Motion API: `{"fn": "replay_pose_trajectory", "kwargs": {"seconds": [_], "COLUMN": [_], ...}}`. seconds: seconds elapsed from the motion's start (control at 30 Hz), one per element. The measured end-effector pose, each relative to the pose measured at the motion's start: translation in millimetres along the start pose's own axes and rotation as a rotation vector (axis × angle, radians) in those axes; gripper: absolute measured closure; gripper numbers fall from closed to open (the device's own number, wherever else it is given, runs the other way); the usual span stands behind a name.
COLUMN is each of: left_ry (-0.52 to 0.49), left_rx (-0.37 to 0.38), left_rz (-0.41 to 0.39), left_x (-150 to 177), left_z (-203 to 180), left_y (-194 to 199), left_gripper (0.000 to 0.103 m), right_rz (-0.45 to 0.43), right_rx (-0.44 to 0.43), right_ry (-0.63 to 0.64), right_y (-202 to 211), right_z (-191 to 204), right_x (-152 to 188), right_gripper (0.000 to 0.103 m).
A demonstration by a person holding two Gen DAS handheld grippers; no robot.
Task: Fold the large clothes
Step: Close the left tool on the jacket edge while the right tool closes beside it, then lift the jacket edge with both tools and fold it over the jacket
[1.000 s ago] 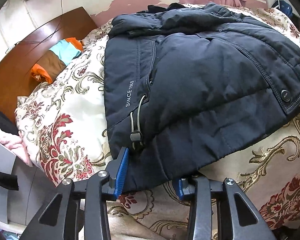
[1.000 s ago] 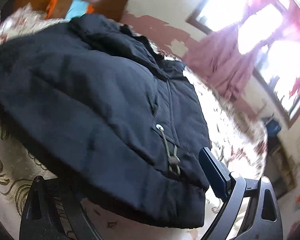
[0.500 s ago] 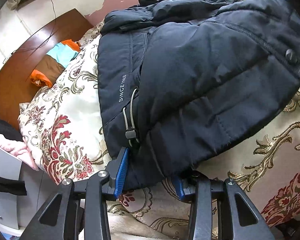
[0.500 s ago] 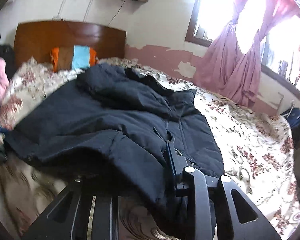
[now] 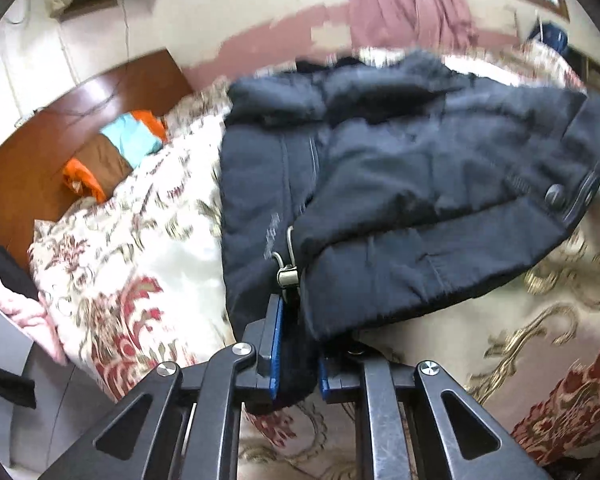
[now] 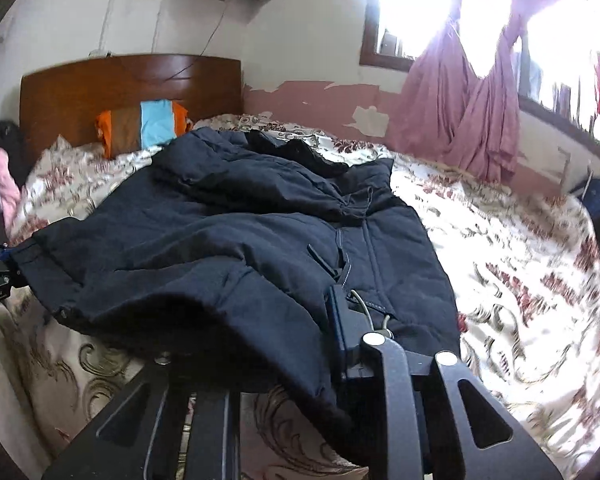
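Both tongs, left tongs (image 5: 296,344) and right tongs (image 6: 300,344), just squeezed tight on the jacket (image 5: 400,184) hem, to lift and fold it on the bed (image 6: 500,264).

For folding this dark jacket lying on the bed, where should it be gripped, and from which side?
Grip the jacket at its bottom hem, one corner per gripper, coming from the foot of the bed. The hem is the nearest free edge, thin enough to pinch; both grippers already clamp it there.

The left gripper (image 5: 298,344) has just closed its blue-padded jaws on the hem of the dark navy jacket (image 5: 400,184) — beside a metal cord toggle (image 5: 287,270). The jacket sprawls across the floral bedspread (image 5: 140,240), the wooden headboard (image 5: 60,132) behind.
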State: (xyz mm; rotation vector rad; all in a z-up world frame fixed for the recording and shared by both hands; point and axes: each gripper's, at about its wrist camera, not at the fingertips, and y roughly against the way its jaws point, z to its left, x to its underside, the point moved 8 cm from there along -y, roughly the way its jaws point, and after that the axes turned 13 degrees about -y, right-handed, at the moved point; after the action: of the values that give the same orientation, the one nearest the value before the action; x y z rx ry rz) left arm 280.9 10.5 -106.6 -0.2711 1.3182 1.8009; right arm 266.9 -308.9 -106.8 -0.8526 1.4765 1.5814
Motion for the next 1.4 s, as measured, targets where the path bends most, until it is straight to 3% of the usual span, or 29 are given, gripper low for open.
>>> {"fn": "replay_pose_trajectory", "kwargs": {"seconds": [0.13,0.37,0.57,0.73,1.0,1.17,1.4], "left_ry": [0.015,0.020,0.089,0.186,0.149,0.134,0.150], "left_rx": [-0.031,-0.052,-0.056,-0.079,-0.170,-0.198,-0.203], "left_rz": [-0.098,-0.160,-0.216,-0.308,-0.459,-0.498,-0.494], "left_x": [-10.0,-0.1,23.2,34.4,32.1,19.7,-5.8], "left_z": [6.7,4.5,10.2,16.4,26.8,31.2,41.6], "left_y": [23.4,62.0,110.3,168.8,248.5,266.1,248.5], "left_gripper": [0.092,0.093,0.093,0.094,0.096,0.096,0.097], "right_rz": [-0.014,-0.039,-0.142,-0.216,-0.330,-0.359,-0.387], "right_rx": [-0.017,-0.038,-0.077,-0.123,-0.170,-0.170,-0.149], "right_ry": [-0.040,-0.022,0.041,0.018,0.006,0.015,0.009], "right_y": [9.3,50.1,114.7,171.5,241.6,245.7,216.4], "right_z": [-2.4,-3.9,9.5,14.8,21.8,25.9,32.6], "right_x": [6.9,23.0,37.4,36.0,24.9,11.2,-12.0], "right_gripper": [0.092,0.093,0.093,0.093,0.094,0.094,0.094]}}
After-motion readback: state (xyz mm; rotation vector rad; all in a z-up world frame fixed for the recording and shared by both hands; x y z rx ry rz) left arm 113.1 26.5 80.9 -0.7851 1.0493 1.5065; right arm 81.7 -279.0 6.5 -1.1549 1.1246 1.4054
